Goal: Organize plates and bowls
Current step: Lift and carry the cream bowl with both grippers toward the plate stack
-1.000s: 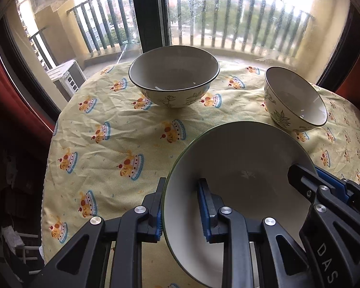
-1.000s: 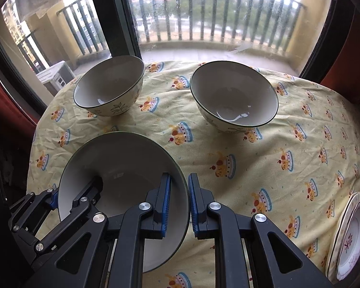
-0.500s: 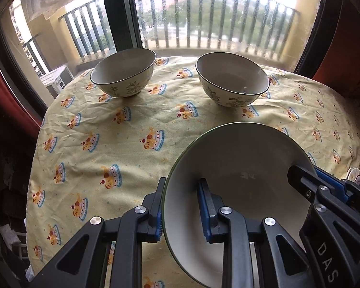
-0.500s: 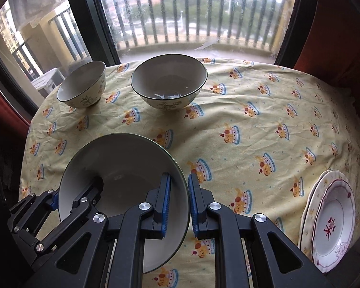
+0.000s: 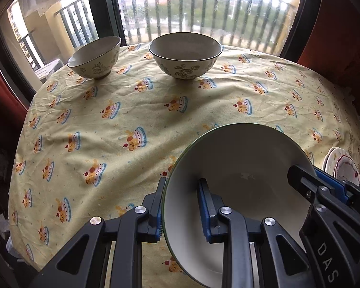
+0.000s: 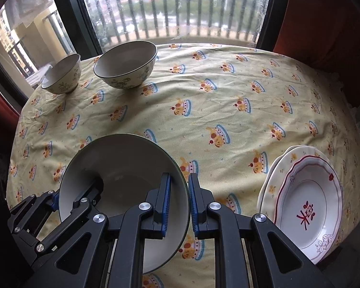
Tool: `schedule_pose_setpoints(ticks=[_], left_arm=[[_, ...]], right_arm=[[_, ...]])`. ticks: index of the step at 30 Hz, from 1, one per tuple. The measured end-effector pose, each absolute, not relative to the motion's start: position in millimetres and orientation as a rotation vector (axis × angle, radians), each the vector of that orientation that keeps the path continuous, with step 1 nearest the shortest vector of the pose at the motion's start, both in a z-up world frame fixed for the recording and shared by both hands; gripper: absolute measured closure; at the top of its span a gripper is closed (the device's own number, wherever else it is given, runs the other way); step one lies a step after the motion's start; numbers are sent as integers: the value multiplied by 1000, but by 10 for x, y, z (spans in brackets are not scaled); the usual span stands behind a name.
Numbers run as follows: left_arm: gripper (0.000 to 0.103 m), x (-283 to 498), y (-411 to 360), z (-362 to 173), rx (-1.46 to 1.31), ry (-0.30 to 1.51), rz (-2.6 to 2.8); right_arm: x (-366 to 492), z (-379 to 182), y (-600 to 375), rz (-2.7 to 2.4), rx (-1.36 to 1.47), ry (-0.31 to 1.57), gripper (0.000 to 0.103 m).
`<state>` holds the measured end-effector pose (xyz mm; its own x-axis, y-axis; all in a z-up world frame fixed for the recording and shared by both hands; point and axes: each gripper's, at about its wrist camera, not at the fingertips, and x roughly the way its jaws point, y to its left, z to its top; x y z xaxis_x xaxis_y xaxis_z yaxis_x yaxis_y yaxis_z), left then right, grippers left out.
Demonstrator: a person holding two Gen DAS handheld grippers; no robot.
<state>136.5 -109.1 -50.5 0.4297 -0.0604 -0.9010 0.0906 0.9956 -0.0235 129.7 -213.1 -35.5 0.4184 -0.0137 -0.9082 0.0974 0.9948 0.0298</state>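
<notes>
Both grippers hold one green-rimmed white plate (image 5: 240, 168), also seen in the right wrist view (image 6: 122, 165), above the near part of the table. My left gripper (image 5: 181, 206) is shut on its left rim. My right gripper (image 6: 178, 204) is shut on its right rim. Two floral bowls stand at the far left: a small bowl (image 5: 94, 57) (image 6: 62, 74) and a larger bowl (image 5: 184, 55) (image 6: 126, 64). A stack of two plates (image 6: 307, 196), the top one red-trimmed, lies at the near right; it also shows in the left wrist view (image 5: 343, 165).
The round table wears a yellow cloth with a cake print (image 6: 216, 110). A window with a balcony railing (image 6: 180, 12) stands behind it. Red curtains (image 6: 324, 24) hang at both sides. The table edge drops off at the left and right.
Both grippers have carried the plate to the right and back from the bowls. The bowls now sit farther away at the left, and the plate stack has come into fuller view.
</notes>
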Motion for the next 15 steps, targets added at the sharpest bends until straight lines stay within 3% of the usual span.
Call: schedule_pose_setpoints(ticks=[15], left_arm=[[80,1057,-1356,-715,11,1143,-60]], right_arm=[[1011,-588,-2426,-37,56,1178,85]])
